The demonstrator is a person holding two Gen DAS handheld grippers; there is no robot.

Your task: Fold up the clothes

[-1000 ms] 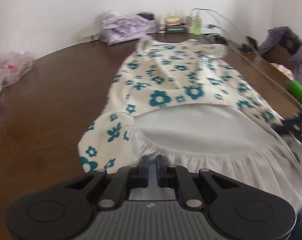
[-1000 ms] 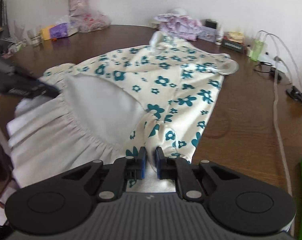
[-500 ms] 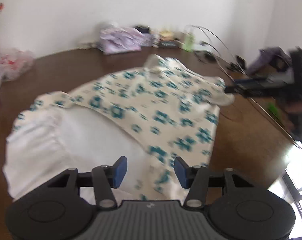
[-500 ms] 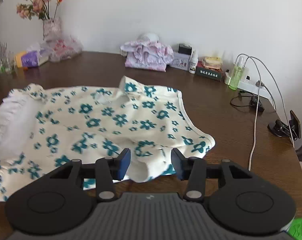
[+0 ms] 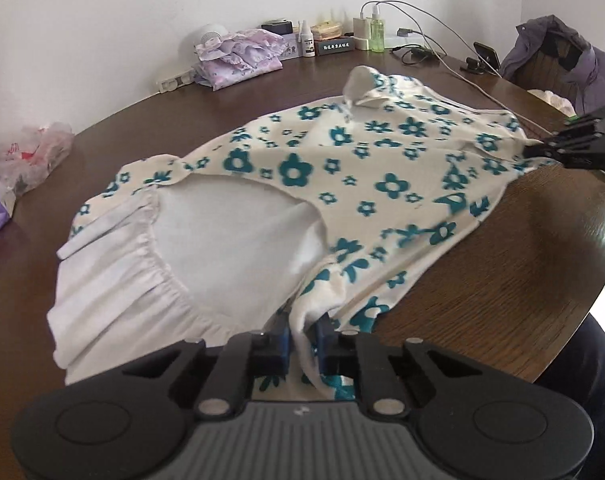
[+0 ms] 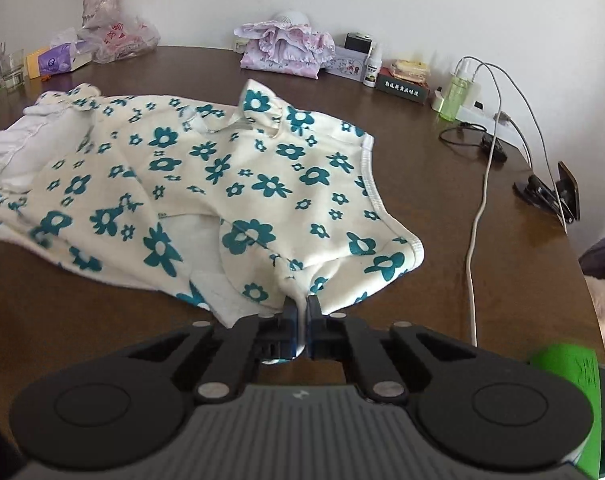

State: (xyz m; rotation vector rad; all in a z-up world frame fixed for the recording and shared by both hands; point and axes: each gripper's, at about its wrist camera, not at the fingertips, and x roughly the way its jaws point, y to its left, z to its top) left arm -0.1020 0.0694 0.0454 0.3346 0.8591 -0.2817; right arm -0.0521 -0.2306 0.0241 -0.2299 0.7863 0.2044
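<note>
Fingers of my left gripper [image 5: 302, 336] pinch the near edge of the floral dress [image 5: 342, 184]; my right gripper [image 6: 301, 320] is clamped on its far-right corner. Cream fabric with teal flowers lies spread across the table [image 5: 522, 280], white lining and gathered ruffle exposed at left. Folded purple clothes [image 6: 286, 50], a green bottle [image 6: 454, 96] and a white cable [image 6: 476, 220] sit beyond, against the white wall.

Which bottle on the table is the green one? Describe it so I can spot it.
Start at the far edge of the brown table, by the white wall. The green bottle stands beside the white power strip with its cables; it alone is translucent green, unlike the small white bottle.
</note>
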